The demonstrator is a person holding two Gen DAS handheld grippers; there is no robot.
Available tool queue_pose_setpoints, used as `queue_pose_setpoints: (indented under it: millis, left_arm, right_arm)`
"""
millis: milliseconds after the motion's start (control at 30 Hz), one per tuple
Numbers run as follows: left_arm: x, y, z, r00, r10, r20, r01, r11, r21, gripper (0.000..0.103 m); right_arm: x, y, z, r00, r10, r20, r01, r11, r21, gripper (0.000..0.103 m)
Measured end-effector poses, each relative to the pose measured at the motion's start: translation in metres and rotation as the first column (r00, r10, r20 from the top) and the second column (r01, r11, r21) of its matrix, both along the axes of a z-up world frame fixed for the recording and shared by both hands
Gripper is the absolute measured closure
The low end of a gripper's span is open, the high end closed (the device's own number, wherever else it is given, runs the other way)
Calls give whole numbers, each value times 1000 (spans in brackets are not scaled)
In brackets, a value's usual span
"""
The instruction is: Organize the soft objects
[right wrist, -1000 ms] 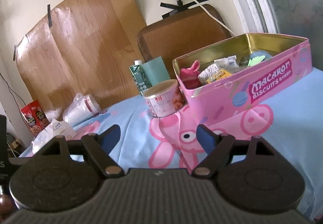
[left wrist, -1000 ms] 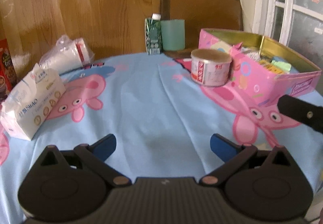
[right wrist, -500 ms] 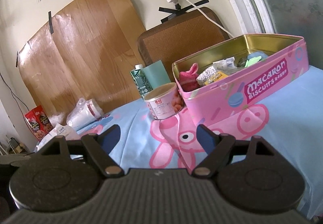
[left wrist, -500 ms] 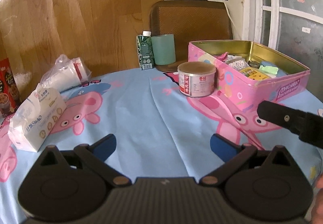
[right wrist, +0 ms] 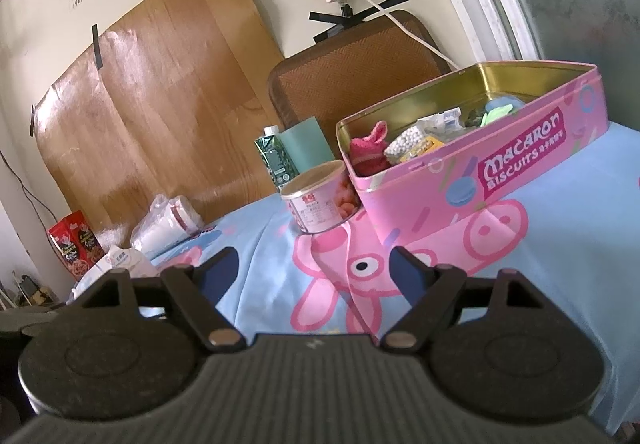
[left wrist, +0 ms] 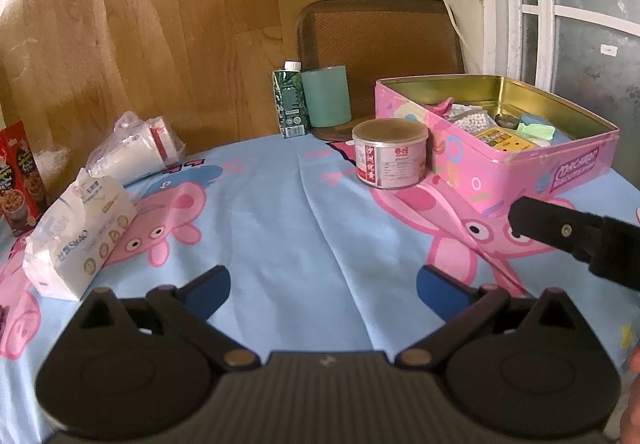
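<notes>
A pink biscuit tin (left wrist: 520, 167) (right wrist: 500, 179) stands open at the right of the table, holding a pink plush piece (right wrist: 368, 151), a bag of white beads (right wrist: 408, 139), a yellow packet (left wrist: 502, 137) and green bits. A soft tissue pack (left wrist: 76, 236) lies at the left, with a clear bag of white cups (left wrist: 132, 151) behind it. My left gripper (left wrist: 322, 284) hovers open over the blue cartoon cloth, nothing between its blue pads. My right gripper (right wrist: 316, 272) is open too, low over the cloth and pointed toward the tin; one black finger of the right gripper (left wrist: 560, 232) shows in the left wrist view.
A round tin can (left wrist: 390, 153) (right wrist: 320, 199) sits just left of the biscuit tin. A green carton (left wrist: 290, 103) and a teal cup (left wrist: 326, 95) stand at the far edge before a brown chair back (left wrist: 380, 35). Red snack boxes (left wrist: 18, 179) are at far left.
The left wrist view has tilted up, so the tin, can and tissue pack sit lower in frame. The right wrist view shifted only slightly. Both grippers stayed open.
</notes>
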State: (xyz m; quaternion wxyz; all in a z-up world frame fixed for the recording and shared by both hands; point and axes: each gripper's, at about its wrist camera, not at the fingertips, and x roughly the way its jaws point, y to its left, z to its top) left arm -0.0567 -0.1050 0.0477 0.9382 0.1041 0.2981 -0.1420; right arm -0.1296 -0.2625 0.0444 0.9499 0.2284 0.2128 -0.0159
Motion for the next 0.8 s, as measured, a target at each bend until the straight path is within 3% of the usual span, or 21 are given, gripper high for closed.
queue_pose_setpoints:
  millis: [800]
  left_arm:
    - [6,2,-9,1000,-1,-20,2,999,42,0]
  right_arm:
    - [-1,4,-4,1000,-29,-7,29,1000,1,19]
